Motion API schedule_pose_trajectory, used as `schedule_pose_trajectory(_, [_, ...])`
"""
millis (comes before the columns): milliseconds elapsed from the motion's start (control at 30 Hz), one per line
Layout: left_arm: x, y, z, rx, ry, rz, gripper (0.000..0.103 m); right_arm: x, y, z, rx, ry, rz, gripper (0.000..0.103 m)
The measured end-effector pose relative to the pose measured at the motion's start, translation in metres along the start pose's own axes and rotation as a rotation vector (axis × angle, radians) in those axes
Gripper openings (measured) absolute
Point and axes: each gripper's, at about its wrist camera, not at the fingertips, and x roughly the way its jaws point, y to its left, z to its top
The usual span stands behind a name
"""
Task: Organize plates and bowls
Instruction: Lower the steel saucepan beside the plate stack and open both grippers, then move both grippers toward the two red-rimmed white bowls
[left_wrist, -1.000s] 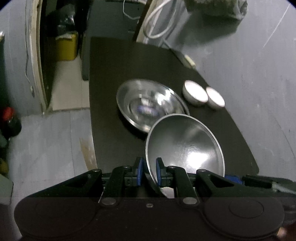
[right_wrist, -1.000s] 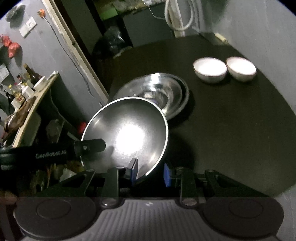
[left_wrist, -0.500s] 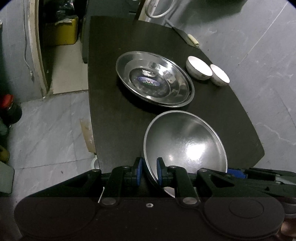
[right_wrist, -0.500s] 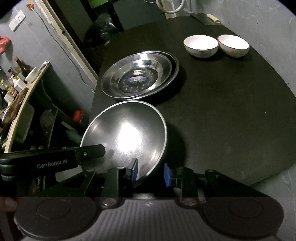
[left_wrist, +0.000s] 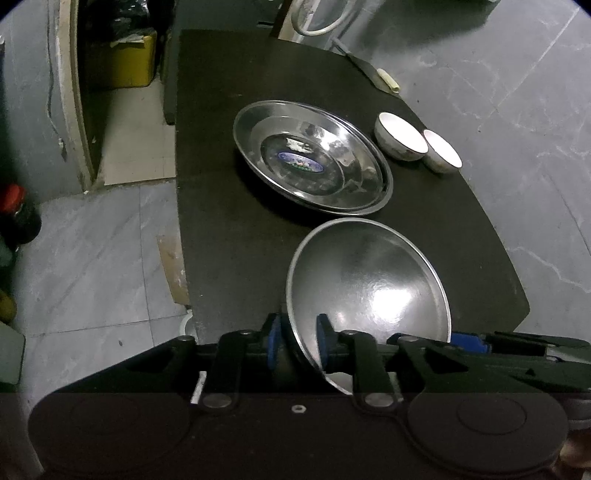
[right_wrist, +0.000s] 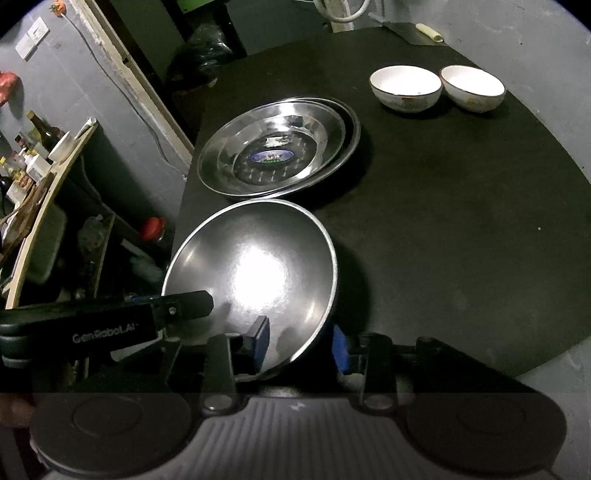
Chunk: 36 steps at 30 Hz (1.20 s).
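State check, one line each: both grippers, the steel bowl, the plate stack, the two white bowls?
left gripper: shut on steel bowl's rim
right gripper: shut on the same rim, opposite side
steel bowl: held tilted over the black table, empty
steel plates: stacked on the table, top one empty
white bowls: upright, side by side, empty, unstacked

A dark, matte surface (left_wrist: 221, 206) with a curved edge stands on a grey marbled tile floor (left_wrist: 92, 258). At ten o'clock in the left wrist view, a pale door frame (left_wrist: 70, 110) opens onto a dim space holding a yellow box (left_wrist: 125, 62). In the right wrist view, a wooden shelf (right_wrist: 48, 173) cluttered with bottles sits at nine o'clock against a grey wall (right_wrist: 74, 74) with a white switch plate (right_wrist: 33, 37).
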Motion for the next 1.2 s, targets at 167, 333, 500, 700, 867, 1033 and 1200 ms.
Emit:
schedule_pose_trajectory(167, [-0.007,0.006,0.002,-0.026,-0.017,0.006,0.044,-0.004,0.0,0.004,-0.013,-0.021,-0.021,0.05])
schedule_pose_trajectory(333, [-0.025,0.008,0.002,-0.019,-0.07,0.045,0.067,-0.009,-0.004,0.008,-0.015,-0.044,-0.039,0.064])
schedule_pose_trajectory(500, [-0.044,0.005,0.012,-0.005,-0.165,0.096,0.102,-0.016,-0.012,0.011,0.011,-0.084,-0.065,0.092])
schedule_pose_trajectory(700, [-0.037,0.008,0.034,-0.061,-0.136,0.122,0.102,-0.016,-0.028,0.019,0.062,-0.1,-0.093,0.103])
schedule_pose_trajectory(867, [-0.026,0.011,0.049,-0.113,-0.119,0.102,0.102,-0.012,-0.045,0.027,0.104,-0.097,-0.12,0.103])
schedule_pose_trajectory(1033, [-0.012,-0.005,0.074,-0.046,-0.162,0.11,0.102,-0.01,-0.067,0.039,0.139,-0.102,-0.143,0.103])
schedule_pose_trajectory(1200, [0.001,-0.038,0.105,0.146,-0.32,0.082,0.102,-0.013,-0.094,0.059,0.165,-0.172,-0.175,0.103])
